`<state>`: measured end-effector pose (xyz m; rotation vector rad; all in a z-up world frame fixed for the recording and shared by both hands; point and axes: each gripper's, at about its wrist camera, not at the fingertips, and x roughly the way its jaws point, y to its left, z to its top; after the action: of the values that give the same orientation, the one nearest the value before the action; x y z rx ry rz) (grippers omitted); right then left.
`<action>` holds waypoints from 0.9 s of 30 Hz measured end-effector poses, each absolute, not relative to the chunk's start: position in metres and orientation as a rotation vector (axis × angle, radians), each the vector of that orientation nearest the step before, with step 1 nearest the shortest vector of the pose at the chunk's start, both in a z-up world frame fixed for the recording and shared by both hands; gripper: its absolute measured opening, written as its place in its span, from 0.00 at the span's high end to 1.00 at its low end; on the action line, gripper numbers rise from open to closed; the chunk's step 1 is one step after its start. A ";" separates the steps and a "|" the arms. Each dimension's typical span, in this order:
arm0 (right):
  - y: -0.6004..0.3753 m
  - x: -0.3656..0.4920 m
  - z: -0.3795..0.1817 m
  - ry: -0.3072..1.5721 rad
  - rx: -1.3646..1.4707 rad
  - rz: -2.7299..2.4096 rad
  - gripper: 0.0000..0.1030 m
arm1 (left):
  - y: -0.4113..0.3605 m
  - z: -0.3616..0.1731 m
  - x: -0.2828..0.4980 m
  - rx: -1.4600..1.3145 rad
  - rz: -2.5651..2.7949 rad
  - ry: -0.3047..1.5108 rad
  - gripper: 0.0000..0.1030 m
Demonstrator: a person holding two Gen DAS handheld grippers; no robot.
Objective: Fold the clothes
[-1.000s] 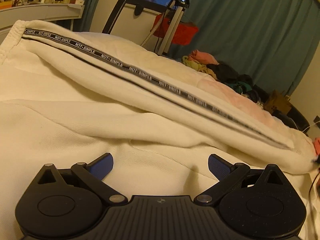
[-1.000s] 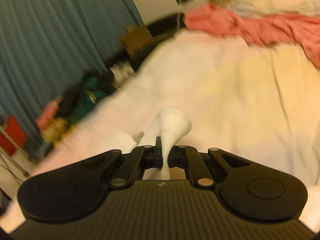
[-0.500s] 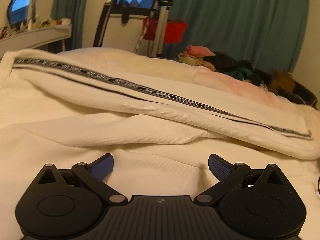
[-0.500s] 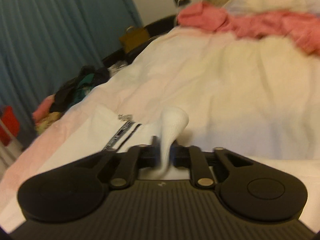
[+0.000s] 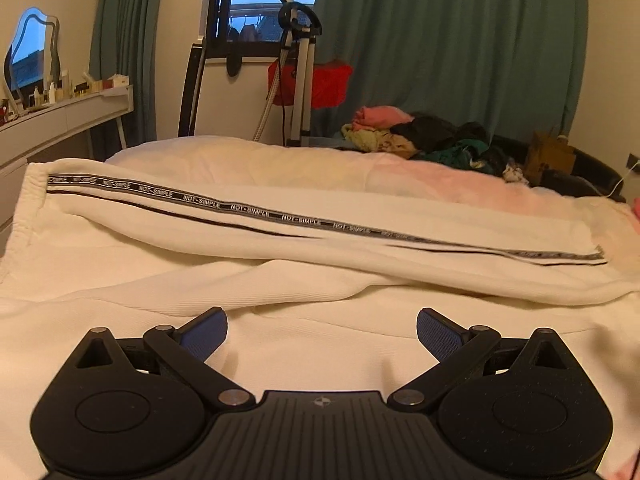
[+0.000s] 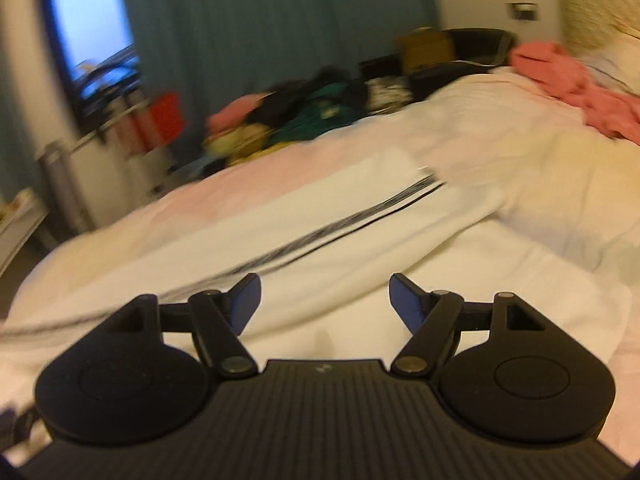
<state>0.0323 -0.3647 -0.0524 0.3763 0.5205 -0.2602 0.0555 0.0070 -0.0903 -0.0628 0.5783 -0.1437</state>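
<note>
White trousers [image 5: 280,236] with a black lettered side stripe [image 5: 304,222] lie stretched across the bed, one leg folded over the other, waistband at the left. My left gripper [image 5: 322,330] hovers open just above the near leg, nothing between its blue pads. In the blurred right wrist view the same trousers [image 6: 320,248] run diagonally, the stripe [image 6: 360,220] ending at the leg's cuff. My right gripper [image 6: 324,298] is over the cloth, its jaws opening, with nothing between them.
A pink garment [image 6: 576,84] lies on the bed near the headboard. A pile of mixed clothes [image 5: 424,136] sits beyond the far edge of the bed. A garment steamer stand [image 5: 298,60] and a red bag [image 5: 328,84] stand by the window. A white dresser [image 5: 60,116] is at left.
My right gripper let go of the white cloth it was pinching, opened, and swung left along the trousers. My left gripper lifted and rolled level, staying open.
</note>
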 end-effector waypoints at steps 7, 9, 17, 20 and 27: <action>-0.345 0.021 -0.038 0.487 0.320 -0.223 0.29 | 0.027 -0.055 0.001 -0.065 -0.179 0.519 0.00; -0.350 0.025 -0.041 0.512 0.351 -0.230 0.29 | 0.034 -0.051 -0.006 -0.045 -0.142 0.530 0.00; -0.363 0.017 -0.042 0.496 0.412 -0.266 0.29 | 0.109 -0.074 -0.002 -0.408 -0.051 0.846 0.01; -0.371 0.015 -0.044 0.496 0.439 -0.273 0.29 | 0.139 -0.073 -0.009 -0.507 -0.011 0.898 0.03; -0.395 0.004 -0.050 0.472 0.572 -0.313 0.29 | 0.229 -0.076 -0.018 -0.871 0.186 1.047 0.07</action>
<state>0.0040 -0.3950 -0.0499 0.5722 0.4718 -0.3127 -0.0180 0.2289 -0.0761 -0.8712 1.0469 0.1855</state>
